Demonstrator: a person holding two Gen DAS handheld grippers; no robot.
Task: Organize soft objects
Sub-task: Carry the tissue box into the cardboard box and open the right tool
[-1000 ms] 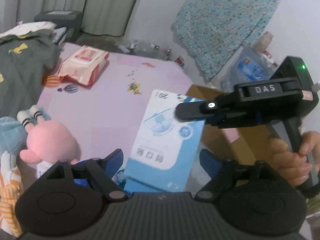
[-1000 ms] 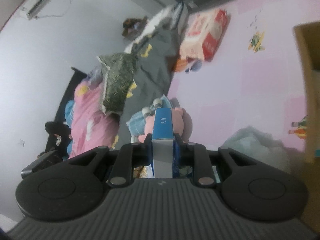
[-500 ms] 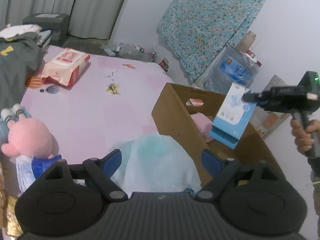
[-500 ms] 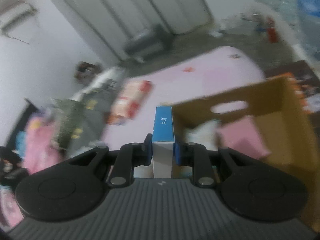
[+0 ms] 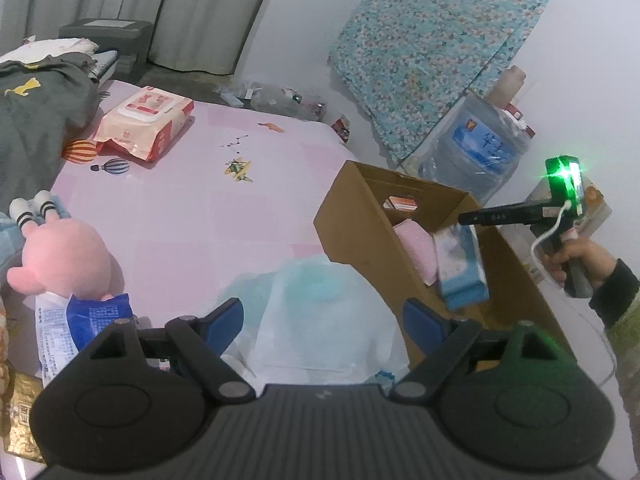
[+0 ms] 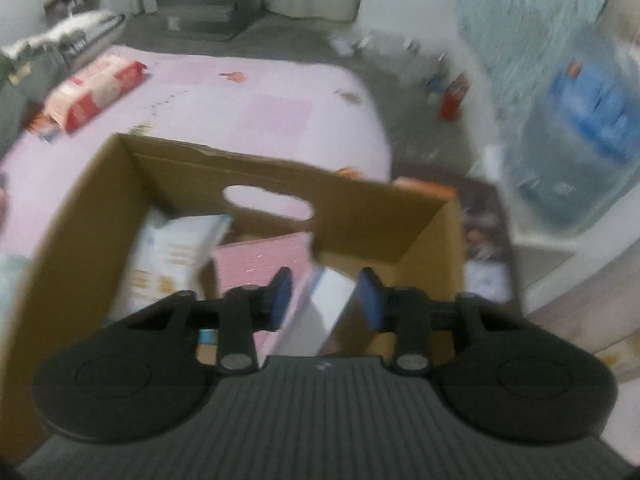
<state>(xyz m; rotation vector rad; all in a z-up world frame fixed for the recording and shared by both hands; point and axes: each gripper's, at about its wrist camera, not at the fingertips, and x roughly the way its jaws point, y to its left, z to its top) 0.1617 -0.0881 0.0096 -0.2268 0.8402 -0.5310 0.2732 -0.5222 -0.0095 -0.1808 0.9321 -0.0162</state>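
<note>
A brown cardboard box [image 5: 360,232] stands at the pink mat's right edge and also shows in the right wrist view [image 6: 80,220]. The blue-and-white pack [image 5: 462,264] lies loose inside it beside a pink pack [image 5: 416,244]; in the right wrist view it [image 6: 332,300] sits below the open jaws. My right gripper [image 6: 324,298] is open above the box and shows in the left wrist view [image 5: 466,218]. My left gripper [image 5: 322,320] is open and empty over a clear plastic bag [image 5: 320,320]. A pink plush toy [image 5: 60,256] lies at left.
A wipes pack [image 5: 144,124] lies far on the mat. A grey garment [image 5: 32,120] is at far left. A water jug [image 5: 480,152] and patterned cloth [image 5: 432,48] stand by the wall. A blue-white packet [image 5: 88,316] lies near my left finger.
My right gripper carried the blue-and-white pack over the box, opened and let it drop inside. My left gripper stayed open.
</note>
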